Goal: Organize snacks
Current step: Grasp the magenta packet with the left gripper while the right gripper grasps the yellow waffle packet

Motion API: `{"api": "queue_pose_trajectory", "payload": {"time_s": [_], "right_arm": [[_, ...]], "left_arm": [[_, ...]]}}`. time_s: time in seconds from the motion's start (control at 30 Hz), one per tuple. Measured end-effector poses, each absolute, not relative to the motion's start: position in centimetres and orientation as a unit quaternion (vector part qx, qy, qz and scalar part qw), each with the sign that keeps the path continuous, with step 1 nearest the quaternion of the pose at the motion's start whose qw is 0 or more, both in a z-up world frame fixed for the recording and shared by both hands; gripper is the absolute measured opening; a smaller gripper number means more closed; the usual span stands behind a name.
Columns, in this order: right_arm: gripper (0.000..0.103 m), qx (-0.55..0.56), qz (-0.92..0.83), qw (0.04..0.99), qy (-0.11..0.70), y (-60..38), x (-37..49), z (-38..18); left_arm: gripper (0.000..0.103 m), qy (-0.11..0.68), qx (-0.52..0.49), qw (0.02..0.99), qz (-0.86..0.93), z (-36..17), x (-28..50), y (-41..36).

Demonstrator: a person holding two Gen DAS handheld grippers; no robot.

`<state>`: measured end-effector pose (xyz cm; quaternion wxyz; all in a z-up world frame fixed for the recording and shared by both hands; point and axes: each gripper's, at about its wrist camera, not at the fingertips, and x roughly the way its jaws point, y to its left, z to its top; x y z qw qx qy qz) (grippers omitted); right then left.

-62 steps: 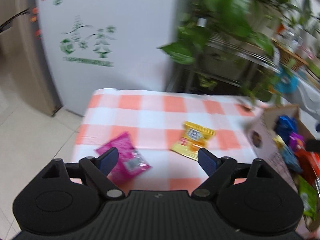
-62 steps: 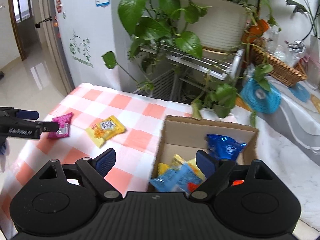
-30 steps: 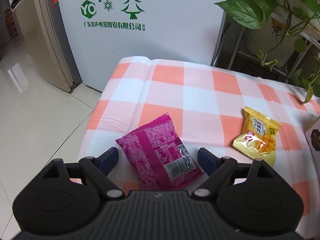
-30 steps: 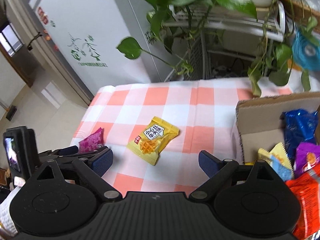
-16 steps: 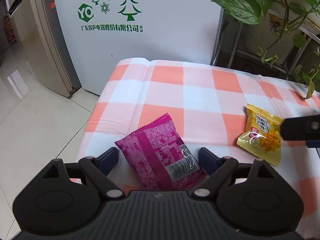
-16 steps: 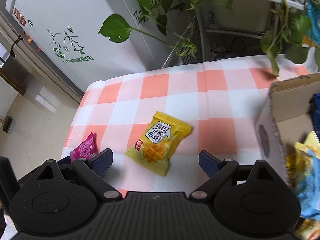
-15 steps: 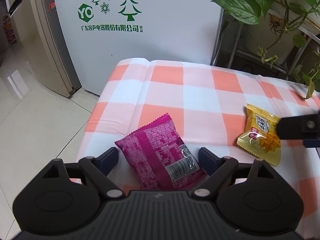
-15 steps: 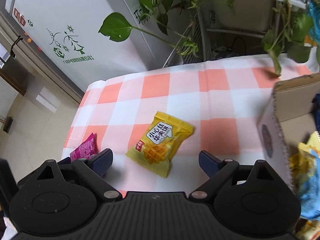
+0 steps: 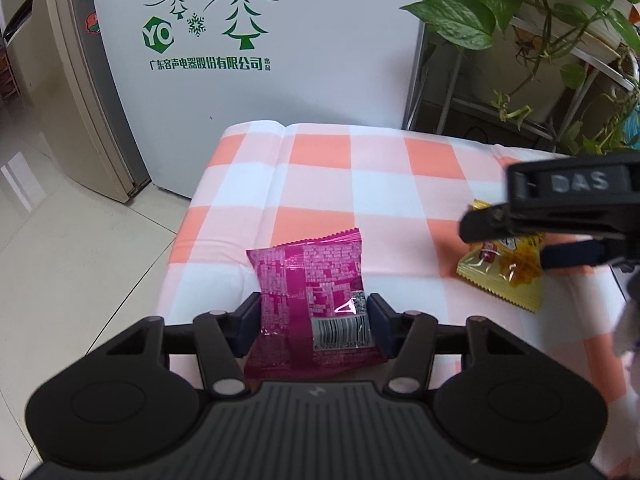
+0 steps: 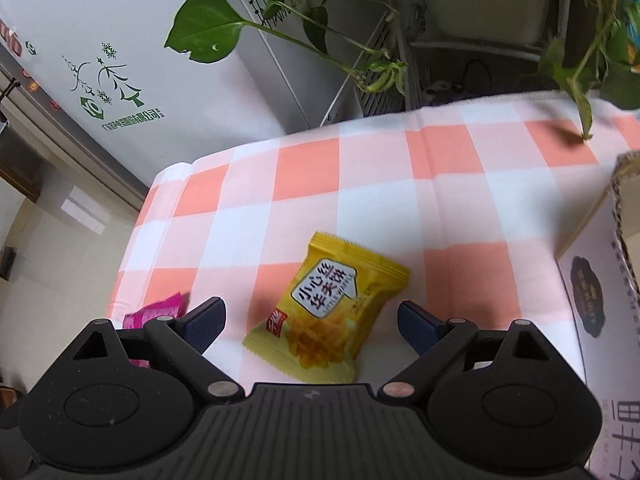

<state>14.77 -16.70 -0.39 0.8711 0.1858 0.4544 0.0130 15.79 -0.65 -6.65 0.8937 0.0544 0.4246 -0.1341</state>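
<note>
In the left wrist view, the left gripper (image 9: 314,328) was seen closing, its pads pressed on both sides of the pink snack packet (image 9: 312,304) lying at the near edge of the orange-and-white checked tablecloth (image 9: 360,184); a white fridge (image 9: 256,40) and pale floor tiles (image 9: 72,248) were seen beyond. In the right wrist view, the right gripper (image 10: 310,322) was held wide open, astride the yellow snack packet (image 10: 324,312) without touching it, with the cardboard box (image 10: 596,300) at the right and a leafy plant (image 10: 208,28) at the far side.

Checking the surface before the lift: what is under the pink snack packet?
The pink snack packet lies on the checked tablecloth, with the left gripper closing on its sides. What is directly beneath it is covered.
</note>
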Motion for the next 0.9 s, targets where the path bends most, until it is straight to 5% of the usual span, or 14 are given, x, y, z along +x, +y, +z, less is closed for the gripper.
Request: {"api": "queue_pose_trajectory", "payload": {"time_s": [0.23,0.47,0.6,0.9], "right_arm": [[0.096,0.128,-0.003,0.890,0.438,-14.5,15.6,-0.9],[0.067,0.047,-0.012,0.905,0.422,-13.6,15.4,-1.1],[0.056,0.030,0.004,0.908,0.418,-14.1,14.9,-0.9],[0.054,0.027,0.039,0.900,0.434,-13.9,12.2,-0.1]], "left_arm": [[0.056,0.425,0.054,0.892,-0.143,-6.5,15.6,-0.4],[0.066,0.421,0.066,0.894,-0.138,-6.9,16.0,-0.5],[0.057,0.420,0.064,0.893,-0.145,-6.8,15.9,-0.7],[0.050,0.415,0.073,0.890,-0.175,-6.2,14.6,-1.5]]}}
